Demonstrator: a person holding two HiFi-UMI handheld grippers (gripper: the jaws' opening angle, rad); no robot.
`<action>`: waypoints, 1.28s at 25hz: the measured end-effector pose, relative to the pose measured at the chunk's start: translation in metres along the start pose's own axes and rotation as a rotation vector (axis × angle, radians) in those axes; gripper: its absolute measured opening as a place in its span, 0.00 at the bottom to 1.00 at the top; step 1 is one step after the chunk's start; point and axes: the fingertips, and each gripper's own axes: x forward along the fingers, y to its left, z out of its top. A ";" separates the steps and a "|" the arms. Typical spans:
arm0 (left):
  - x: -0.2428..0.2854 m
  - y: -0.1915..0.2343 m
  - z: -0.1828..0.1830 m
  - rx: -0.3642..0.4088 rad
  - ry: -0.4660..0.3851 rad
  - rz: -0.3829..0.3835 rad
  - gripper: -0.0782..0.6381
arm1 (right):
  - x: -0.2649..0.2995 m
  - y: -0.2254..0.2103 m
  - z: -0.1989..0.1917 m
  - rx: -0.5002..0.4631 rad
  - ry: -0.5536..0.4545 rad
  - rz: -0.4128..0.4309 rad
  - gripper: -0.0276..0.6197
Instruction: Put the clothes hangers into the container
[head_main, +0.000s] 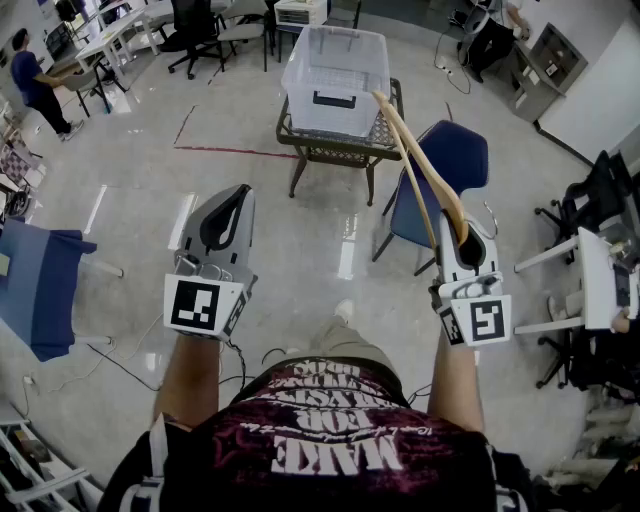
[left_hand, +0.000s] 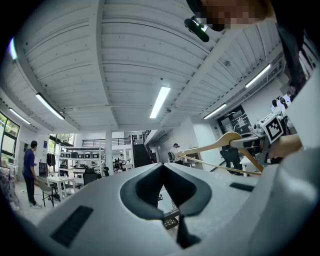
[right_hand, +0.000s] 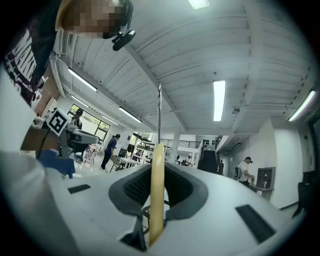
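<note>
A clear plastic container (head_main: 336, 76) stands on a low wire table (head_main: 335, 146) ahead of me. My right gripper (head_main: 464, 237) is shut on a wooden clothes hanger (head_main: 420, 165), which sticks up and forward with its far end near the container's right rim. In the right gripper view the hanger (right_hand: 156, 192) stands edge-on between the jaws, with its metal hook (right_hand: 159, 112) rising above. My left gripper (head_main: 229, 214) is held at waist height on the left, shut, with nothing in it. The hanger (left_hand: 227, 146) also shows at the right of the left gripper view.
A blue chair (head_main: 433, 172) stands right of the wire table. Another blue seat (head_main: 40, 285) is at the far left. Black office chairs (head_main: 593, 215) and a white desk (head_main: 596, 280) crowd the right side. A person (head_main: 35, 80) stands at desks far left.
</note>
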 end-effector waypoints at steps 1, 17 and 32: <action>0.001 -0.001 0.000 0.000 0.003 0.000 0.12 | 0.000 0.002 -0.001 -0.001 0.005 0.005 0.14; 0.079 0.037 -0.038 0.069 0.023 0.076 0.12 | 0.078 -0.030 -0.036 0.062 0.011 0.029 0.14; 0.204 0.030 -0.037 0.089 0.030 0.048 0.12 | 0.148 -0.120 -0.070 0.110 -0.016 0.040 0.14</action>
